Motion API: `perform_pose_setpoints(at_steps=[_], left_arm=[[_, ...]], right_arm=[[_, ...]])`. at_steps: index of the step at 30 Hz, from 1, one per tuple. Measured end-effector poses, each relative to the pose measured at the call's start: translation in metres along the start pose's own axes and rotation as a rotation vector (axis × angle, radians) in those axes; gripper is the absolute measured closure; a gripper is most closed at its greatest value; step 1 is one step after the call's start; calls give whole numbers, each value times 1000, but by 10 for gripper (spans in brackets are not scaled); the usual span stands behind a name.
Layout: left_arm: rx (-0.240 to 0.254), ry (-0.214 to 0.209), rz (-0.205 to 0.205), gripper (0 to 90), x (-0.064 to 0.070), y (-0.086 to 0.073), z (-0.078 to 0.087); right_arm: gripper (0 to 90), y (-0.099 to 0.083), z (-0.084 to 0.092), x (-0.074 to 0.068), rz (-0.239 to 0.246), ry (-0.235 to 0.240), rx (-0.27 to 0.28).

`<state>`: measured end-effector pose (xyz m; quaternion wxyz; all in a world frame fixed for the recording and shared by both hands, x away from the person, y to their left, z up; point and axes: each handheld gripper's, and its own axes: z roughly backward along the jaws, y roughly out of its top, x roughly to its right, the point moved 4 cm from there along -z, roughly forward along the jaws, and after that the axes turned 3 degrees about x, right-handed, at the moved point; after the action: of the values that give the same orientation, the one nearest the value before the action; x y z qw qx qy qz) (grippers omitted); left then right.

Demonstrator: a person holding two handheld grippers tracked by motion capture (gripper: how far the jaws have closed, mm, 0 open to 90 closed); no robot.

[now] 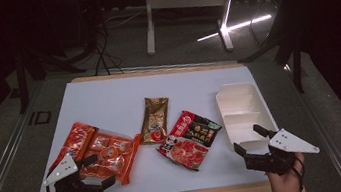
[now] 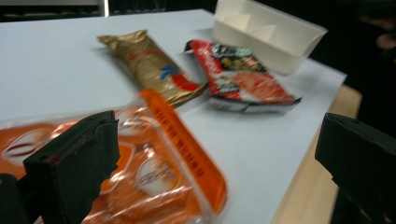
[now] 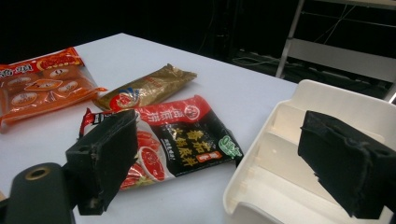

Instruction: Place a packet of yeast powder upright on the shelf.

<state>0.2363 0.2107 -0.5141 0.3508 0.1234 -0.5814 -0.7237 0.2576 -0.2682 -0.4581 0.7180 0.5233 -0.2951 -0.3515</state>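
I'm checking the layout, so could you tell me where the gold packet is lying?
In the high view the gold packet lies mid-table, between the orange snack bag on its left and the red-and-black packet on its right.

Left gripper [image 1: 93, 172] and right gripper [image 1: 250, 139]: black bodies, blocky black jaws with rough padded faces, each topped by a grey three-cornered plate; a brass-ringed hole beside the right gripper's jaw.

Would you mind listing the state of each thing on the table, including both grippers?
Orange packet: flat, sealed, under the left gripper's jaws.
Gold packet: flat, sealed.
Red-and-black packet: flat, sealed.
White tray: upright, empty.
Left gripper: open.
Right gripper: open, at the tray's near end.
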Motion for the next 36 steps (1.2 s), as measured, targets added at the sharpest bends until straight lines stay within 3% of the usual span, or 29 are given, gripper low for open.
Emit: perform_pose_setpoints(at_steps=[7, 14, 18, 25, 27, 36], left_arm=[[-8, -42, -12, 2, 6, 14, -3], [-8, -51, -11, 2, 4, 31, -11], [-17, -39, -2, 3, 2, 40, -21], [-55, -37, -38, 8, 1, 56, -39], [-61, -38, -39, 7, -2, 61, -46], [-96, -16, -57, 12, -14, 74, -79]], right_arm=[[119, 5, -6, -7, 23, 20, -3], [127, 5, -8, -9, -3, 36, -5], [124, 6, -7, -10, 11, 22, 0], [128, 6, -7, -10, 38, 7, 15], [131, 7, -7, -11, 28, 35, 22], [137, 8, -5, -16, 81, 38, 45]])
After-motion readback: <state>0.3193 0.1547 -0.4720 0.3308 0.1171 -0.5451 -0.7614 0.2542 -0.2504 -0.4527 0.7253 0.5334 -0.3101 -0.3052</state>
